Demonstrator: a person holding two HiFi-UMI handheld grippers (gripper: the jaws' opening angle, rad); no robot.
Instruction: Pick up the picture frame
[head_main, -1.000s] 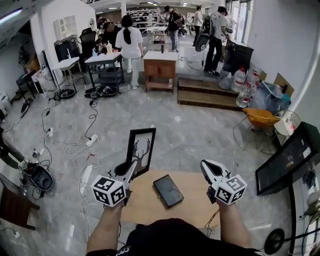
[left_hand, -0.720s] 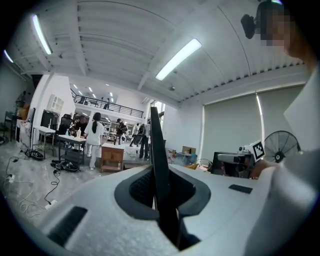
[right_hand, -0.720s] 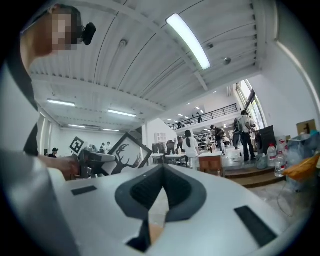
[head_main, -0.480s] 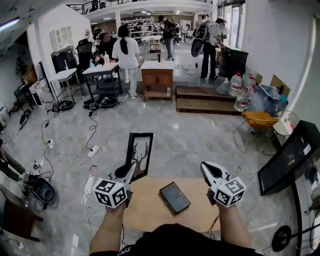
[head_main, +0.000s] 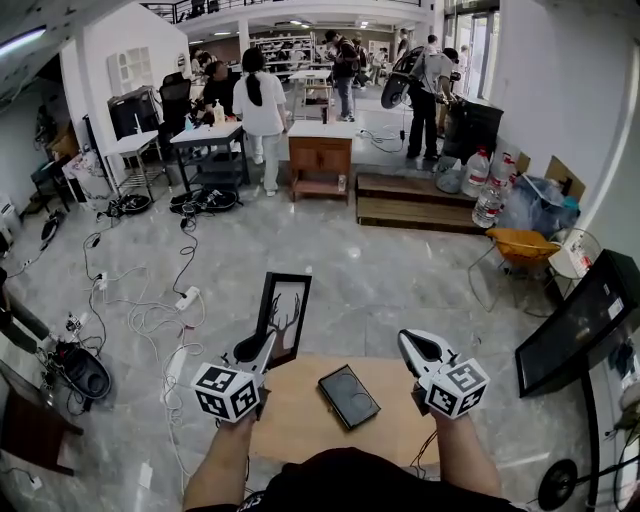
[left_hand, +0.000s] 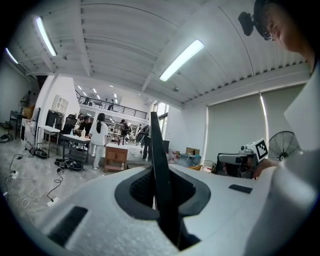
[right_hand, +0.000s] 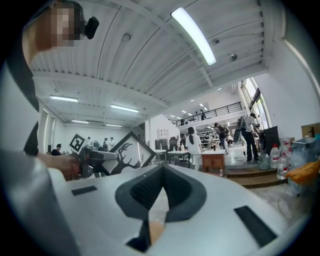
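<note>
Level left gripper (head_main: 268, 340) clamped on picture frame (head_main: 286, 312); level right gripper (head_main: 404, 340), jaws together, seemingly empty.

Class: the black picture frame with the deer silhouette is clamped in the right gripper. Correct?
No. The black picture frame with the deer silhouette is clamped in the left gripper; the left gripper view shows its edge between the jaws.

Black picture frame (head_main: 283, 318), antler silhouette

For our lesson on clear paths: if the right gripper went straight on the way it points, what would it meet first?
Nothing near: the right gripper, jaws shut and empty, points over open floor. The picture frame stands off to its left. Far off, perhaps the wooden cabinet.
</note>
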